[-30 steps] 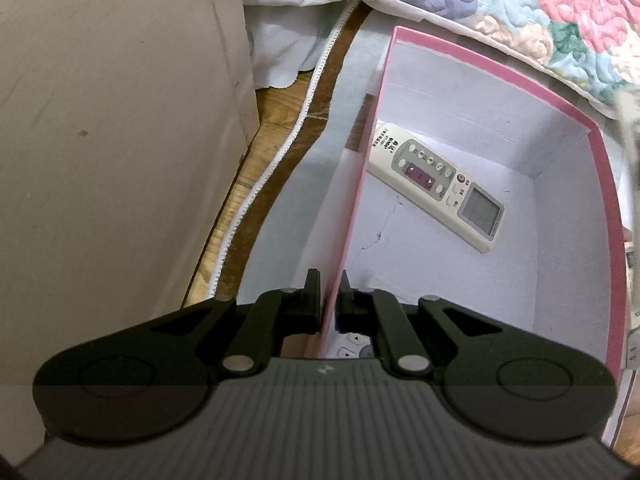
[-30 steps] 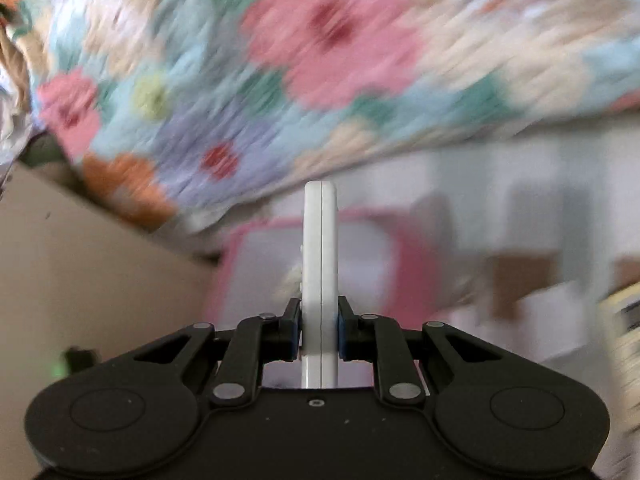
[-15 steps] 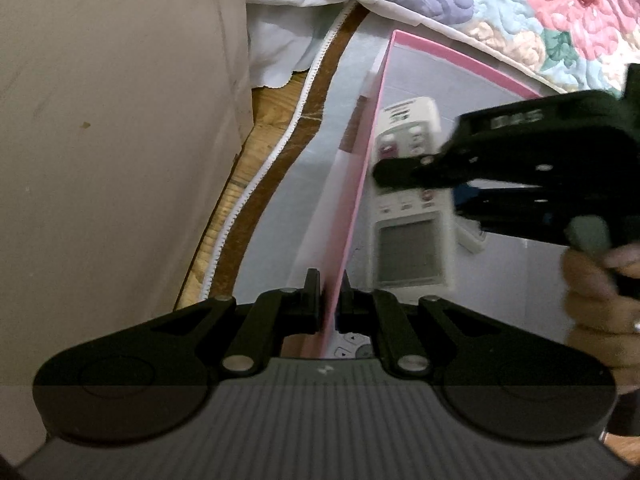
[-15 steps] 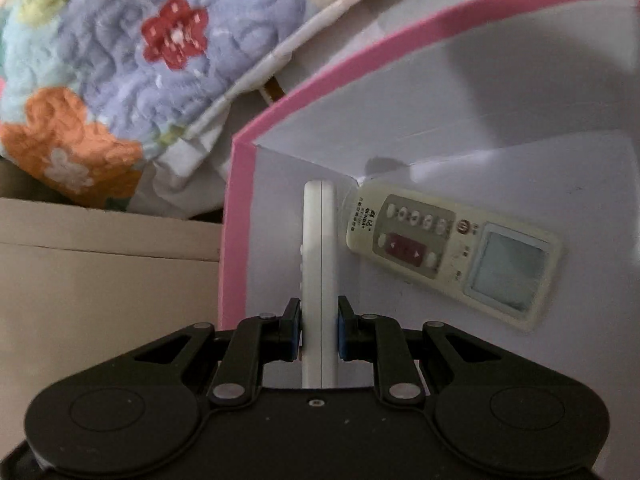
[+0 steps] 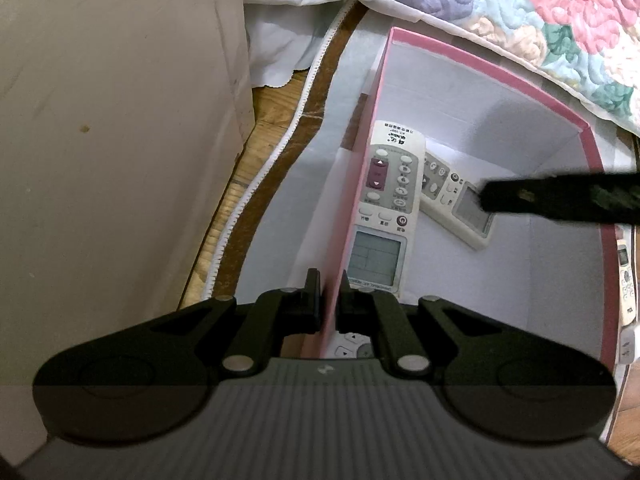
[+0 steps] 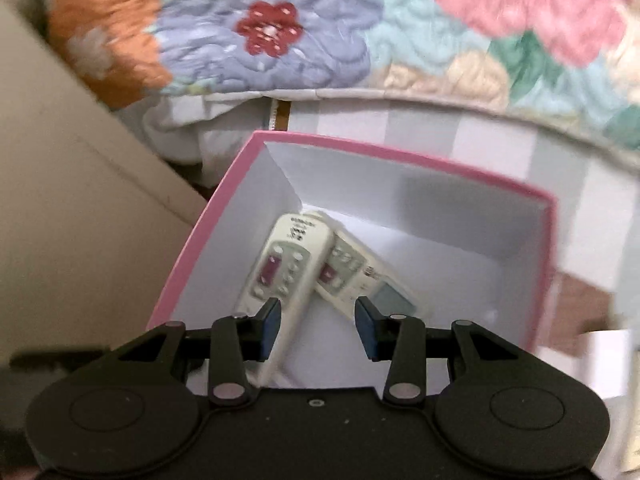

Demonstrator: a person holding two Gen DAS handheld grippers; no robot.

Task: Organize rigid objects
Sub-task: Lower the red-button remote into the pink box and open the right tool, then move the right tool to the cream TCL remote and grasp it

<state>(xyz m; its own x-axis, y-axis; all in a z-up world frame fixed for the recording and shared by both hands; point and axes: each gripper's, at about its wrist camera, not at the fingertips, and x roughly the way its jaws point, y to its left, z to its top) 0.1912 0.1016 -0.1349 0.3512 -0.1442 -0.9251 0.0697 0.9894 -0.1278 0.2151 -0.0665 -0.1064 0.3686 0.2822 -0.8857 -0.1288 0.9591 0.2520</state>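
left claw (image 5: 329, 300) clamps box wall (image 5: 352, 216) | right claw (image 6: 317, 322) opening, empty | remote (image 5: 386, 208) now dropped in box

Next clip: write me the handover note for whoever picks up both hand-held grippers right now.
Left hand-held gripper: shut on the pink box, clamping its left wall.
Right hand-held gripper: jaws opening, pads clear of everything, above the box.
In the box: two white remotes, the near remote partly overlapping the far remote.
Done: two remotes boxed.
Left: another remote lies outside the box's right wall; probably fetch it next.
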